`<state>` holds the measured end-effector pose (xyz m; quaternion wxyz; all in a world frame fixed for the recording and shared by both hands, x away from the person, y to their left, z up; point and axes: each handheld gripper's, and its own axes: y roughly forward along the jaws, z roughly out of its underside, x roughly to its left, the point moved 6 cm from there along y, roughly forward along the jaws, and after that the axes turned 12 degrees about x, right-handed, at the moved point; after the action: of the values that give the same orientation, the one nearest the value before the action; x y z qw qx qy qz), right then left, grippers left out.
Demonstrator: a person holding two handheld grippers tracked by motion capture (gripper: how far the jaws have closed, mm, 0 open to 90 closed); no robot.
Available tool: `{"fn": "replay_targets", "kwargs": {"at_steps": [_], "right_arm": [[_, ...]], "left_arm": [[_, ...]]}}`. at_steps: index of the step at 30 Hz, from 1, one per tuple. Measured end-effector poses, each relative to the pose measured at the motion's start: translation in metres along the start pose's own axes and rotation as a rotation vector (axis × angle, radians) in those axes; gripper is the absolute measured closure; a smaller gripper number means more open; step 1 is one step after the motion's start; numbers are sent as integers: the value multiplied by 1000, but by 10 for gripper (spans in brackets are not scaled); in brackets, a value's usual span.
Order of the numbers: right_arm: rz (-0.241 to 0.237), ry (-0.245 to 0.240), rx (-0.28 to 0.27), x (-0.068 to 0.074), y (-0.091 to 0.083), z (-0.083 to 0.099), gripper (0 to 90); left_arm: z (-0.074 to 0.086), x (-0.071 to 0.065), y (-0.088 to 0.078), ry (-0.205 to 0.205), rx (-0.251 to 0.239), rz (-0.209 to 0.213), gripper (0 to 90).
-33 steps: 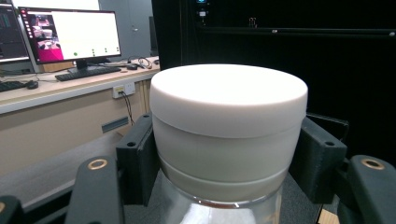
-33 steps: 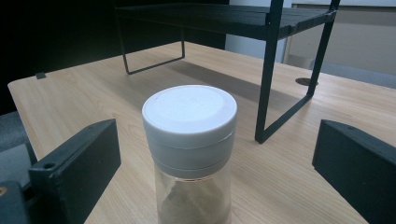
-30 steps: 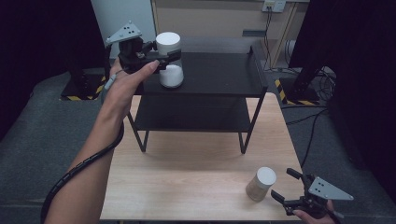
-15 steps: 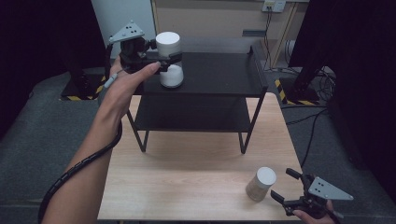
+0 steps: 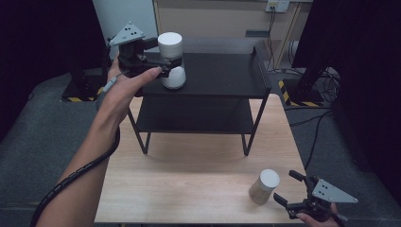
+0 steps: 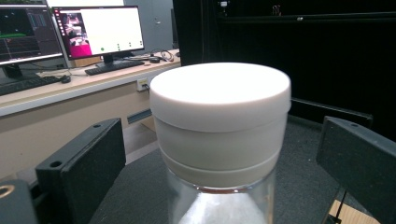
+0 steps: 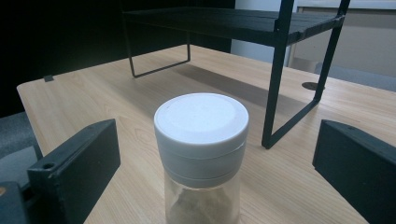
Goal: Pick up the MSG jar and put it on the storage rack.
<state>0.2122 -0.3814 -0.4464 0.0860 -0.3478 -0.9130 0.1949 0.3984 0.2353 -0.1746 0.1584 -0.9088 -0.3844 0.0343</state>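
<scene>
— What has changed on the shelf since a second ago?

— The left gripper has let go. A second ago its jaws were clamped on the white-capped jar on the top of the black rack; they have just been opening, and now they stand wide on either side of the cap. In the left gripper view the jar sits between the two black pads with clear air on both sides. The hand itself has barely shifted, and the jar stands where it stood.

— So the jar is on its own?

— It looks so: upright on the top shelf, near the rack's left end, bearing its own weight. That is where I'd watch for trouble. The jaws still bracket the cap, so if the hand draws off sideways instead of straight back, a pad could clip the lid and tip the jar, and the shelf edge is near on that side.

— And over on the right?

— The right gripper waits at the near right corner of the wooden table, jaws spread wide and holding nothing. The second jar, filled with something brownish, stands just in front of it. In the right gripper view that jar is framed between the pads, touched by neither.

— Any risk there?

— Likely a lopsided close. If one pad reaches the jar first, it may skid on the smooth wood or topple, and the table's edge is not far off.
</scene>
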Motion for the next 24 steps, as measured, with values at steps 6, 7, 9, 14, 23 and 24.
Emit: {"fn": "replay_targets", "kwargs": {"at_steps": [6,7,9,14,23,24], "right_arm": [[-3,-6,-2,1,0,-1,14],[-3,-6,-2,1,0,-2,14],[-3,-5,-6,1,-1,-2,14],[-2,-5,-13,1,-2,-3,14],[-11,6,-20,0,0,-1,13],[-12,6,-19,1,0,-1,14]], "left_arm": [[4,-3,-10,-6,-9,-12,5],[5,-3,-11,-10,-12,-9,5],[8,-7,-15,0,-11,-13,5],[17,-16,-26,-2,-30,-13,5],[36,-30,-46,0,-55,-43,5],[38,-31,-47,-1,-57,-44,5]]}}
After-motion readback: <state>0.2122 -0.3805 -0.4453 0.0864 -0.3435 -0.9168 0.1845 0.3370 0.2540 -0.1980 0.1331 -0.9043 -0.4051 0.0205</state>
